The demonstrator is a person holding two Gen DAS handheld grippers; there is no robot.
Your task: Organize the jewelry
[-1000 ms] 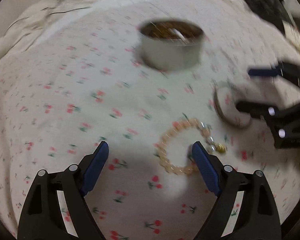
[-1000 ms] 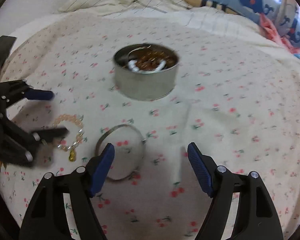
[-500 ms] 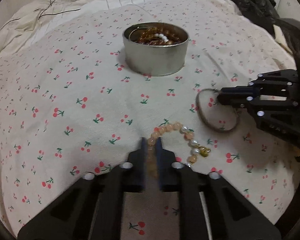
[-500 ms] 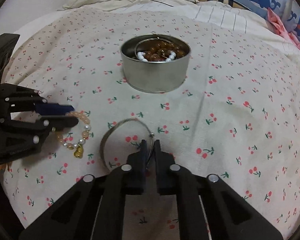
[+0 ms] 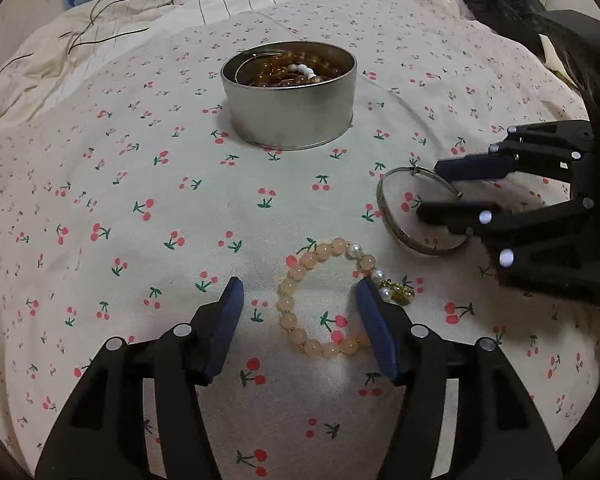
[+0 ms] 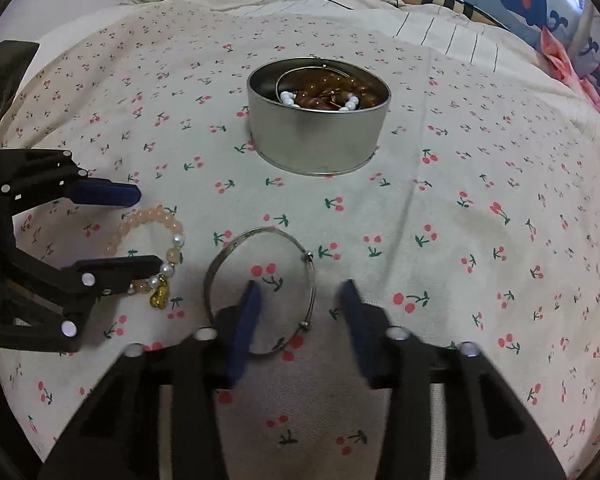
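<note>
Between the left tongs' (image 5: 298, 300) blue pads lies the near part of the bead bracelet (image 5: 324, 300), flat on the cloth; the jaws stand apart and press on nothing; half a second ago they were pinched together at the bracelet's near edge, and they have just been opening, with the beads left lying where they were; so that grab, as I judge it, lifted nothing, and the bracelet has yet to be picked up. The right pad sits just beside the pearls and the gold charm (image 5: 400, 294), the left pad well clear of the beads on bare cloth.

The right tongs (image 6: 298, 300) tell the same story; their jaws were shut on the bangle's (image 6: 260, 292) near rim half a second ago and have just been opening; now they are parted, the left pad over the inside of the ring, the right pad outside it, and the clasp side of the rim between them, unpinched; the bangle rests flat, just right of the bracelet.

Farther off, beyond both pieces, stands the tin (image 6: 318, 120), upright, with amber and white beads already inside; two pieces remain outside it, so the sorting is partly done; the cloth (image 5: 120, 200) is soft and may give under a thin ring.
</note>
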